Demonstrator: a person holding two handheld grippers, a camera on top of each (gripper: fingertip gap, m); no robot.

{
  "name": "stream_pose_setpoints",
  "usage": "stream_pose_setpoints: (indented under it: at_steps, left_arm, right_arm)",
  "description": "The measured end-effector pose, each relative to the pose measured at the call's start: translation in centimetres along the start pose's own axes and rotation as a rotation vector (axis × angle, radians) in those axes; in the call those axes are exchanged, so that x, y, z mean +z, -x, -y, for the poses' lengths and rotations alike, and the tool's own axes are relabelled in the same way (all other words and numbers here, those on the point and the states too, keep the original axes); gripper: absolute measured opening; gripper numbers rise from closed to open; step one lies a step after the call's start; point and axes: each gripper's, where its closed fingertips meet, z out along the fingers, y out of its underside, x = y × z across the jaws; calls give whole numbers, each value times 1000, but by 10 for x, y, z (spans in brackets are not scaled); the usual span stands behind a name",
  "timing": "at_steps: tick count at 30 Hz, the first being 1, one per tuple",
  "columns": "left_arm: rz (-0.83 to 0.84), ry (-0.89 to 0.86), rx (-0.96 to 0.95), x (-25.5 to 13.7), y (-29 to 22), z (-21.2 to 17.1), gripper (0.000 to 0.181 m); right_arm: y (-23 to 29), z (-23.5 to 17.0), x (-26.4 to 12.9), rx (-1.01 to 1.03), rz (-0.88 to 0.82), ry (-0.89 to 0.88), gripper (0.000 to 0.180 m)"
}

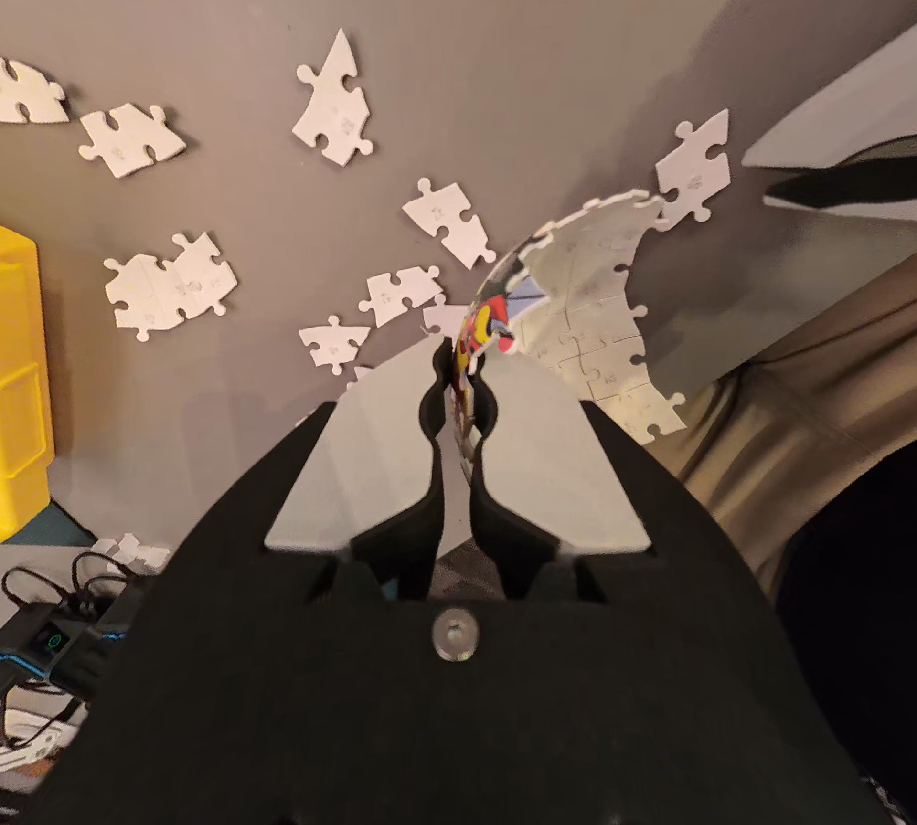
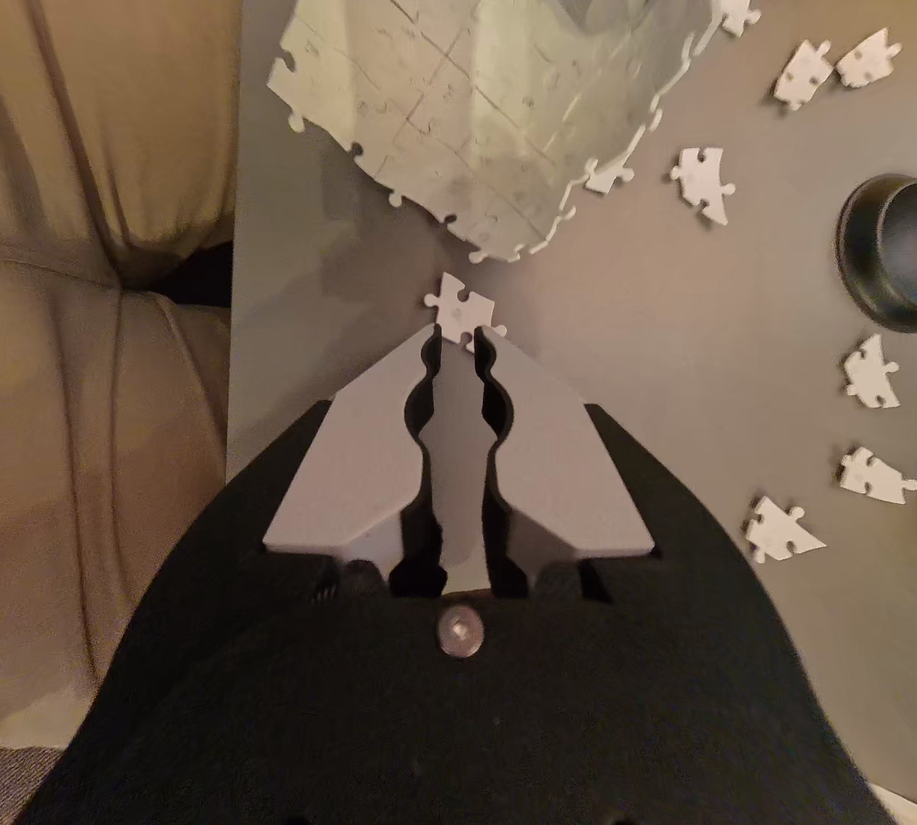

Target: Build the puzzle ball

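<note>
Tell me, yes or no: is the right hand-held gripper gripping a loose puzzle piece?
No. The right hand-held gripper stands open, and the loose piece lies just beyond its tips.

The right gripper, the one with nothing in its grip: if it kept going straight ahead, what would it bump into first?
Most likely the loose white puzzle piece lying just beyond the right gripper; its open fingertips already frame it. Farther on sits the half-built puzzle ball, though depth is unclear.

Each wrist view looked steeply down along its own hand-held gripper at the grey tabletop (image 1: 446, 7) from close range, and both shared the curved puzzle shell (image 1: 595, 305) and loose white pieces (image 2: 702, 181).
</note>
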Motion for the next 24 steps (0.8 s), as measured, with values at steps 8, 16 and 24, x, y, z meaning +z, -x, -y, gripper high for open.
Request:
stream_pose_setpoints:
  at_steps: [8, 16, 24]
  left_arm:
    - [3, 62, -27, 3, -4, -1, 5]
    - [19, 122, -28, 4, -4, 1, 5]
    - [23, 177, -28, 7, -3, 2, 5]
  right_arm:
    - [7, -2, 13, -11, 45, 38, 11]
    - [8, -4, 22, 11, 63, 56, 8]
    - [9, 0, 24, 52, 55, 55, 11]
